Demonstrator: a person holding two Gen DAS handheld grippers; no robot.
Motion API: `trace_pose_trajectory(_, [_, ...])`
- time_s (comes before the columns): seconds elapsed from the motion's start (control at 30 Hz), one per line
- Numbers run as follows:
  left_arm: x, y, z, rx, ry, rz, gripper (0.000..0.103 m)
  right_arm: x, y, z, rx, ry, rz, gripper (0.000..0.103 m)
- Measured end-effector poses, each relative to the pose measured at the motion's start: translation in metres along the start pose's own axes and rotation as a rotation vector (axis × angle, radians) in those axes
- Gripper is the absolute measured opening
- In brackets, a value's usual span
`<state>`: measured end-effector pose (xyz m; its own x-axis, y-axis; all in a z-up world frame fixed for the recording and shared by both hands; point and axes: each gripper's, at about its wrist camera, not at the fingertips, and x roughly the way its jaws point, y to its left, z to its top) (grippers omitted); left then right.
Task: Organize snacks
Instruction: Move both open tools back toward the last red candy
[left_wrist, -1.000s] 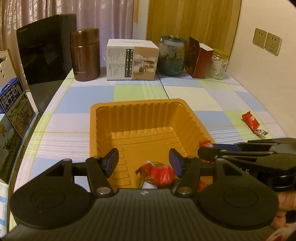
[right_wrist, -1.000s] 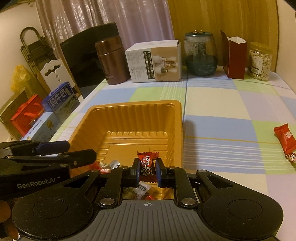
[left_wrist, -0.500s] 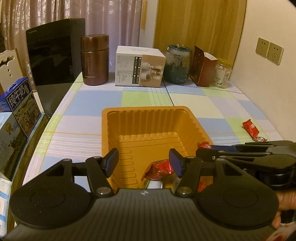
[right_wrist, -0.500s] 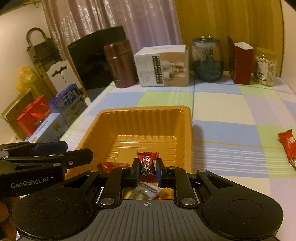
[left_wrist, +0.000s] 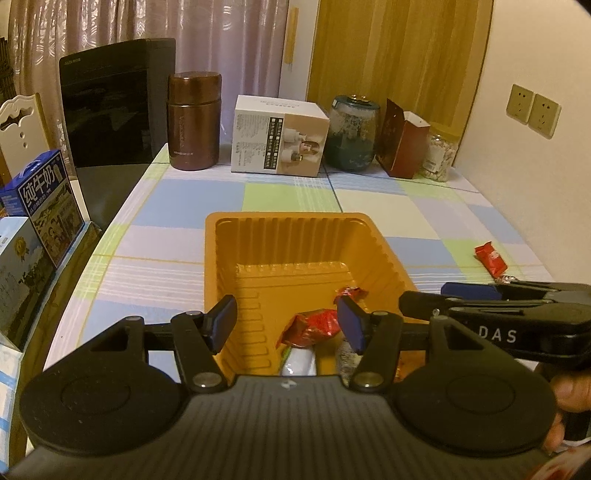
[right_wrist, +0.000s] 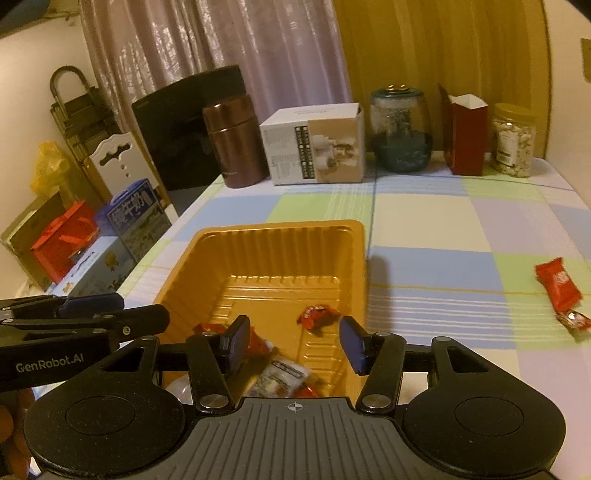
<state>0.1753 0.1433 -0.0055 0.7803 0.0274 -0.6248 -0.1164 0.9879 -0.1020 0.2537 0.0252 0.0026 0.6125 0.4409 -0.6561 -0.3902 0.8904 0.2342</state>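
An orange plastic tray (left_wrist: 284, 218) (right_wrist: 277, 227) sits on the checked tablecloth and holds several wrapped snacks. My right gripper (right_wrist: 294, 339) hovers over the tray's near end. Its jaws are opening with nothing between them. A small red candy (right_wrist: 317, 315) (left_wrist: 351, 293) lies loose on the tray floor just beyond them. My left gripper (left_wrist: 287, 319) is open over the same end, above a red wrapper (left_wrist: 314, 326) and a white packet (left_wrist: 299, 363), and grips nothing. A red snack (left_wrist: 491, 258) (right_wrist: 557, 284) lies on the cloth to the right, with a small candy (right_wrist: 572, 319) beside it.
Along the back stand a brown flask (left_wrist: 194, 122), a white box (left_wrist: 279, 136), a glass jar (left_wrist: 352, 134), a dark red box (left_wrist: 404, 147) and a jar of nuts (right_wrist: 513, 140). Blue milk cartons (left_wrist: 40, 206) stand off the table's left edge.
My right gripper opened and let go of the red candy, which now lies in the tray. Both grippers drew back a little from the tray.
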Motion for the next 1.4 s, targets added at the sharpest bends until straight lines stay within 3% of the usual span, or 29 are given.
trace_pose_trajectory(0.77, [-0.061,-0.085,-0.026,0.044,-0.005,-0.127,0.06,-0.113,-0.047,-0.046,0.133,-0.033,-0.134,0.055])
trace_pose_trajectory(1.07, [-0.058,-0.13,-0.034,0.09,0.014,-0.195,0.062,-0.155,-0.085,-0.07,0.231,-0.058,-0.205,0.056])
trace_pose_trajectory(1.4, [-0.047,-0.167,-0.034,0.128,0.024,-0.239,0.064,-0.185,-0.12,-0.071,0.271,-0.094,-0.252,0.057])
